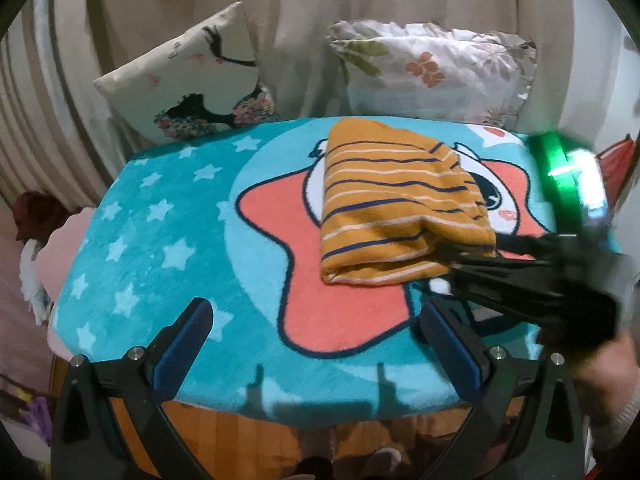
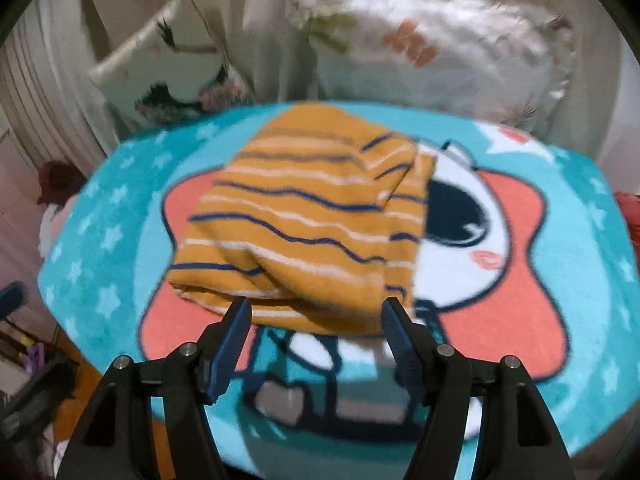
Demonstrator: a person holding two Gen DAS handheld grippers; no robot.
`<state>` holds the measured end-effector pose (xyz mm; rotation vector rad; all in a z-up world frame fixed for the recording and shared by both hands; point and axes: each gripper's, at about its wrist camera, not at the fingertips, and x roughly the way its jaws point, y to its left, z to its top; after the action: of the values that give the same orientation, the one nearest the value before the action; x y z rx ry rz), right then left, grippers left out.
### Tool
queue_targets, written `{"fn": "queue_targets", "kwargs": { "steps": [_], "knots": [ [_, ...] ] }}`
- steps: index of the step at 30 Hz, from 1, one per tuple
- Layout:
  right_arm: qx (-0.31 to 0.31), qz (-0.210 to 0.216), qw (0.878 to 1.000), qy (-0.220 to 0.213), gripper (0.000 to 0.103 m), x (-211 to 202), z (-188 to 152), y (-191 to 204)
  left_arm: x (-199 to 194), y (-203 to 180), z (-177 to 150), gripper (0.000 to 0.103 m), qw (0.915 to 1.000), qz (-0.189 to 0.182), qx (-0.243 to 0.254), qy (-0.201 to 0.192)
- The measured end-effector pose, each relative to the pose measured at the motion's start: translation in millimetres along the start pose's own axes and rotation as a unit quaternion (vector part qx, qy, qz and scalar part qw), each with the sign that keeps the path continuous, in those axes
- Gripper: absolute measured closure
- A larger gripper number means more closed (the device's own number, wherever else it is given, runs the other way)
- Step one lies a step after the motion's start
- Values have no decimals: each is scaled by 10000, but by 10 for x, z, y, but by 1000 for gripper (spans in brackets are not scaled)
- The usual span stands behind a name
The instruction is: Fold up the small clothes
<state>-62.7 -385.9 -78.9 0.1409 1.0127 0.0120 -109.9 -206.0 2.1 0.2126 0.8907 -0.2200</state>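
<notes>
A folded mustard-yellow garment with navy and white stripes point(image 1: 396, 204) lies on the turquoise star-print mat point(image 1: 160, 220), over the cartoon star. My left gripper point(image 1: 316, 312) is open and empty, above the mat's near edge, short of the garment. My right gripper point(image 2: 316, 312) is open, its fingertips at the garment's point(image 2: 304, 224) near folded edge, not closed on it. In the left wrist view the right gripper point(image 1: 472, 256) shows blurred at the garment's right corner.
Two pillows, one with a silhouette print point(image 1: 188, 80) and one floral point(image 1: 432, 68), lean against curtains behind the mat point(image 2: 580, 280). A wooden floor point(image 1: 248, 436) shows below the mat's near edge. Pink and red cloth point(image 1: 44, 216) lies at the left.
</notes>
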Motion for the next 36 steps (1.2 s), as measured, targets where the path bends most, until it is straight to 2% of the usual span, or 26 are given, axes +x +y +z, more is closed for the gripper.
{"fn": "queue_targets", "kwargs": {
  "steps": [3,4,6,8,12,14,15,16,18,20,23,25,28,30,32,33,34,35,36],
  "knots": [
    [109,-84,9990,434,32,331,-6,-89,1,35,-1,0,10000,91,-31,17],
    [100,-57,9994,338,32,293,8,-92,11,47,-3,0,9999,117,-22,26],
    [252,261,9987,352,32,158,62,-130,56,76,-4,0,9998,154,-9,84],
    [410,453,9981,72,32,-23,115,-202,112,101,-7,0,9998,144,-30,161],
    [637,315,9962,-499,32,-259,323,-332,260,146,-10,0,9993,43,-97,368],
    [691,345,9955,-547,46,-223,408,-321,333,159,1,0,9989,-22,-113,465],
    [658,398,9960,-459,57,-147,439,-277,355,161,6,0,9988,-46,-114,483],
    [615,490,9963,-340,57,-35,450,-229,380,172,20,0,9987,-75,-115,493],
    [459,396,9981,-108,57,223,431,-151,424,204,46,0,9986,-126,-126,500],
    [172,247,9995,-105,57,358,428,-108,469,260,66,0,9984,-157,-155,525],
    [4,175,9998,80,58,258,530,-79,523,394,97,0,9981,-172,-242,547],
    [152,173,9994,-273,57,14,617,-151,568,498,114,0,9975,-197,-349,586],
    [430,-49,9982,-415,57,-55,823,-254,657,645,142,0,9960,-289,-530,660],
    [609,-98,9976,-316,57,81,951,-275,708,721,162,0,9950,-374,-634,673],
    [818,-134,9966,24,56,398,1038,-318,752,789,184,0,9941,-474,-707,679],
    [910,-174,9952,313,53,618,1050,-358,770,827,196,0,9937,-519,-730,676],
    [999,-154,9940,407,45,760,1042,-400,779,855,202,0,9936,-534,-743,665],
    [1048,-174,9939,293,45,755,1058,-420,787,907,213,0,9937,-542,-759,625],
    [1055,-234,9933,409,44,737,1105,-411,790,935,216,0,9939,-537,-760,595]
  ]
}}
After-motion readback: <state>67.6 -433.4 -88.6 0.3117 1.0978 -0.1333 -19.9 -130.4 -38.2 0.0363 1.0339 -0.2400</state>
